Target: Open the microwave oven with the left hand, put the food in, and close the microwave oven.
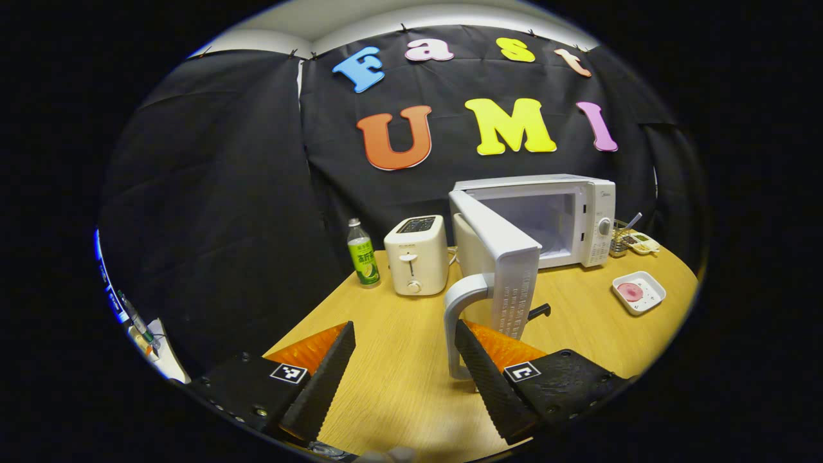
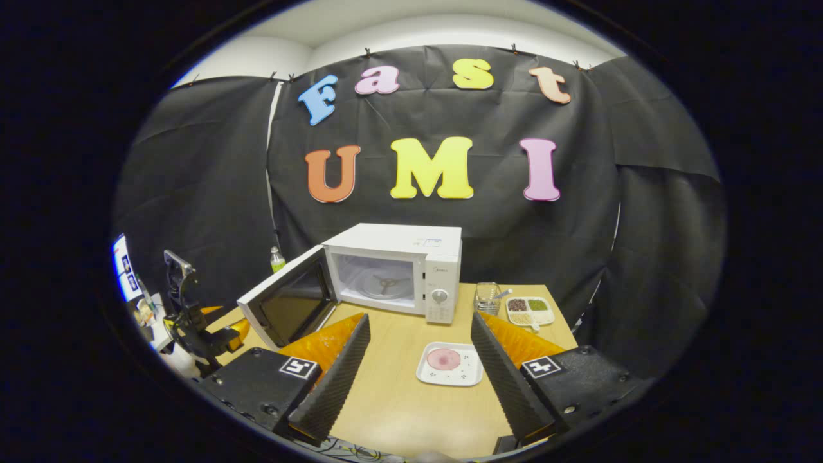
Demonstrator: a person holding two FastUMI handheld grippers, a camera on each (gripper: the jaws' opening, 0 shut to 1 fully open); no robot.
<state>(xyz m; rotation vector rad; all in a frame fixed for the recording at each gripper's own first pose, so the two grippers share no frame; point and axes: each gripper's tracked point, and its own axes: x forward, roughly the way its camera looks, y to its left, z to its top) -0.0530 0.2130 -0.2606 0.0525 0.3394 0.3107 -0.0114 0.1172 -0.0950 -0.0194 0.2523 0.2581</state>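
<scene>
Microwave (image 2: 411, 270) at back of wooden table (image 2: 398, 399), door (image 1: 498, 257) swung fully open to its left, cavity showing. Left gripper (image 1: 405, 360) spread wide, holding nothing; door handle (image 1: 460, 321) just beside its right finger, contact not clear. Right gripper (image 2: 418, 360) also wide and empty, white square plate with pink food (image 2: 450, 363) on the table between its fingers, in front of the microwave. Toaster (image 1: 416, 255) and green bottle (image 1: 362, 260) stand left of the open door. Divided snack tray (image 2: 529, 310) and glass (image 2: 487, 298) right of the microwave
</scene>
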